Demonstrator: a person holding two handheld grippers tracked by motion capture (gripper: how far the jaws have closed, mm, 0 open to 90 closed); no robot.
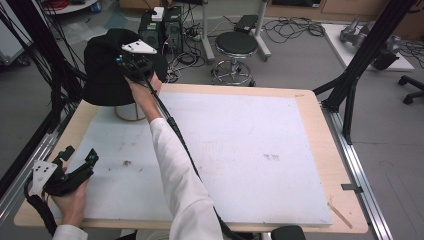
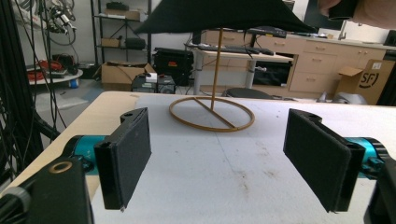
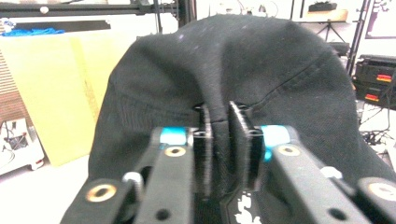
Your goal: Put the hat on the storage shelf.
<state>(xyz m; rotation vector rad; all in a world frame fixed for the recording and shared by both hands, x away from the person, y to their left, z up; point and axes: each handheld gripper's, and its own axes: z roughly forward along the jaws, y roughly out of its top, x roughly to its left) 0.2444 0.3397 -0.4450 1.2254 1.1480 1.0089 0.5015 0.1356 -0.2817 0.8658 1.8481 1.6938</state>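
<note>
The counter (image 1: 310,150) carries a wire stand (image 2: 212,114) at its far left corner, and a black hat (image 1: 102,75) sits on top of it. The hat looks soft and light, so a fold pinches easily. The right tongs (image 1: 132,67) are closed on its cloth. Nearer than the stand, the left tongs (image 2: 224,163) gape wide, empty.

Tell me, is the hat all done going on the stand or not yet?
Nearly, but it cannot be called finished. Done: the black hat already sits on top of the wooden stand at the table's far left corner. In hand: the right gripper is shut, pinching a fold of the hat. Left: letting go. The left gripper waits open near the front edge.
</note>
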